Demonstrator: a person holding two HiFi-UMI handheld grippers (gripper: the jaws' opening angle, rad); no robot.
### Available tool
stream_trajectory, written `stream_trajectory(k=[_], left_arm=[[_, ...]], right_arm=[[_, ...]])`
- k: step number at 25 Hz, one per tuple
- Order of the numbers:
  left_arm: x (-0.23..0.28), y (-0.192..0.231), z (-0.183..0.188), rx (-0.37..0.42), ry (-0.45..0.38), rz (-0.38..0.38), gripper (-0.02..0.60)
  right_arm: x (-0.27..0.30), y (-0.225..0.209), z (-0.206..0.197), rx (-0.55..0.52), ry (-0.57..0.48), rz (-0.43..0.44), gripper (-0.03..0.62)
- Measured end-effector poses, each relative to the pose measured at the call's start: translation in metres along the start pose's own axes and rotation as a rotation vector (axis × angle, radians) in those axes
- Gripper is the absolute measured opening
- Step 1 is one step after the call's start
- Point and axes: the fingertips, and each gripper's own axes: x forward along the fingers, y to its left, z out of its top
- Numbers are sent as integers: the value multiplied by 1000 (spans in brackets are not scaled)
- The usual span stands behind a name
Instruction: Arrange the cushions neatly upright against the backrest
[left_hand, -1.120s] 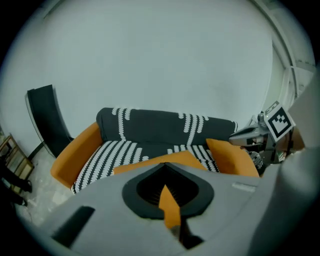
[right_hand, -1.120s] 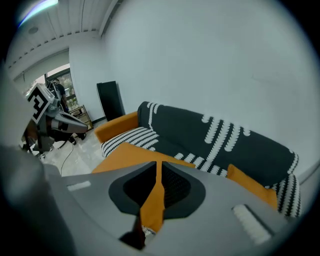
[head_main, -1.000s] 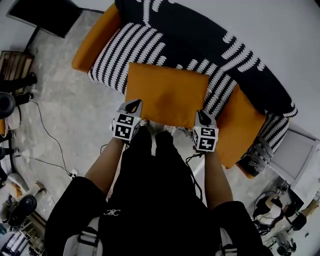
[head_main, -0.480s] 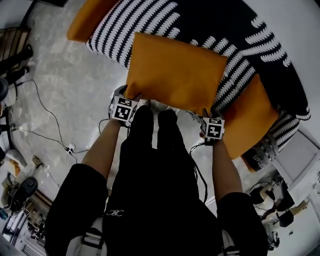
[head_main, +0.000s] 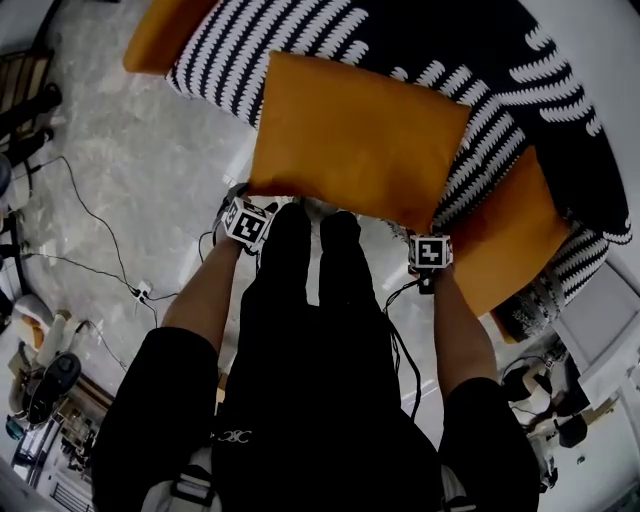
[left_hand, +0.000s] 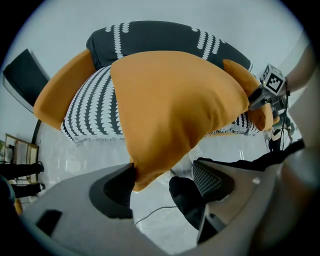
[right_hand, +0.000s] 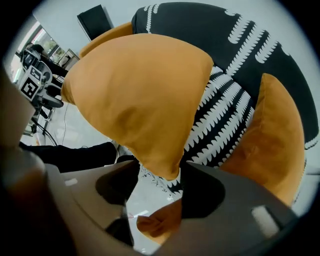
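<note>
Person (head_main: 310, 400), black clothing, seen from above, a gripper in each hand. Left gripper (left_hand: 165, 182): jaws spread, having just been opening; one lower corner of the large orange cushion (head_main: 360, 140) lies between them, touching the left jaw only, the other jaw clear of it. Right gripper (right_hand: 155, 192): jaws likewise spread after just opening, with the cushion's other lower corner hanging between them and not pinched. Pale floor (head_main: 140, 190) below, crossed by thin cables (head_main: 95, 215). The cushion sits tilted over the front edge of the sofa's striped seat (head_main: 300, 35), apart from the dark backrest (head_main: 470, 45). A second orange cushion (head_main: 510, 240) lies at the sofa's right end.
</note>
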Motion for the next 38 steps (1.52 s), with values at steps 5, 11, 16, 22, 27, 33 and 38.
stream_trajectory(k=[5,11,16,22,27,33,38], left_arm=[[6,5,4,-18,11,65,257],[9,9,7,-31,10,76,121],[-12,2,14,-76,-23,46,52],[-51,2,52,-189,-80,20,30],[-101,-8,85,-209,-174,7,24],[-163,-6,156,-225,-330,2,21],[-212,-19,200,-227,-449,-86,20]], right_arm=[[-4,-8,10,7,-33,-24,147],[-3,-8,10,-33,-93,-23,70],[-17,-6,8,-32,-108,-25,34],[-53,-26,35,38,-200,-22,23],[-107,-39,46,100,-297,0,18],[-177,-71,103,139,-515,6,17],[-229,-92,132,275,-655,65,17]])
